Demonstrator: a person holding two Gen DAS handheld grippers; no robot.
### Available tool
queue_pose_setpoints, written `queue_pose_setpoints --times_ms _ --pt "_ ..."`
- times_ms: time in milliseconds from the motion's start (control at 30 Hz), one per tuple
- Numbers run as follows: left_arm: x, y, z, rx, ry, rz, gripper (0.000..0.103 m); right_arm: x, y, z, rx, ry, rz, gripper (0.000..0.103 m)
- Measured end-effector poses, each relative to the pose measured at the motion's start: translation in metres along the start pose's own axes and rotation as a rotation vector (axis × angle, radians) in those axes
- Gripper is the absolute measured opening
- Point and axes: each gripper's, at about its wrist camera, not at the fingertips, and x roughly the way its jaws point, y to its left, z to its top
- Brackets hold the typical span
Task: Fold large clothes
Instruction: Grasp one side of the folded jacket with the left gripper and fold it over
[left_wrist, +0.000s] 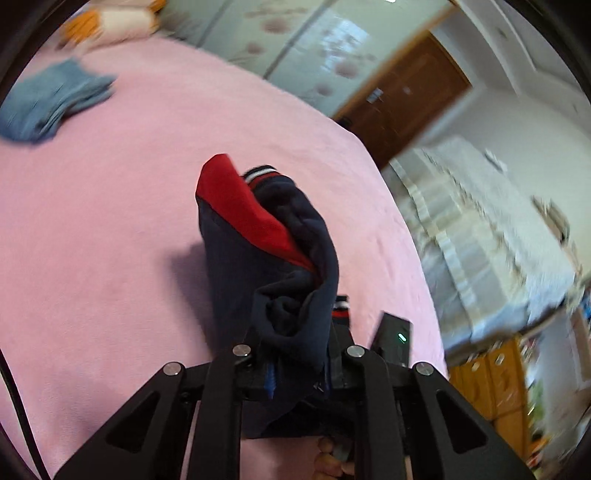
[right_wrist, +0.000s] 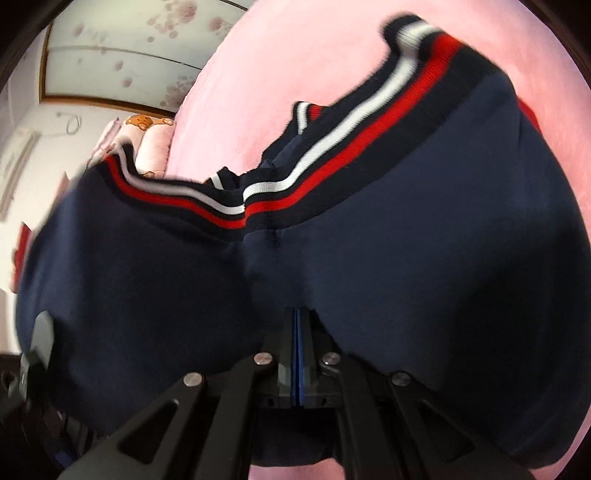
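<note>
Navy fabric fills the near field in both wrist views. Left gripper (left_wrist: 295, 363) has a thick bunch of the navy sweater (left_wrist: 266, 266) pinched between its fingers, the cloth bulging up out of the grip and hanging above the pink bedspread (left_wrist: 110, 221), a red panel (left_wrist: 240, 206) showing on its far side and a striped cuff at the tip. Just right of it, a black device with a small green light (left_wrist: 393, 338) pokes into frame. Over in the right wrist view, the right gripper (right_wrist: 299, 365) has its fingers pressed tight together, blue pads meeting on a fold of the same sweater (right_wrist: 406, 240), whose red, white and navy striped hem (right_wrist: 332, 162) sweeps across the middle. Farther off on the pink bedspread (right_wrist: 295, 55), a folded blue garment (left_wrist: 51, 103) lies at far left, well apart from the sweater. Beyond that, blurred pillows, wardrobe doors (left_wrist: 295, 48) with a floral print, and a brown door (left_wrist: 406, 99) at far right.
</note>
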Motion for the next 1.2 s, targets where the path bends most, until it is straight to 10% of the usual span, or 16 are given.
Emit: queue_pose_setpoints --times_ms 467,967,1200 --pt "0.037 -0.115 -0.036 0.395 0.098 0.167 0.015 -0.006 -0.036 0.041 0.041 0.201 0.111 0.000" --pt "0.098 -0.122 -0.083 0.453 0.285 0.298 0.016 -0.083 -0.062 0.097 0.005 0.078 -0.005 0.000" --pt "0.102 -0.136 -0.093 0.433 0.295 0.325 0.045 -0.093 -0.060 0.097 0.012 0.086 -0.013 0.000"
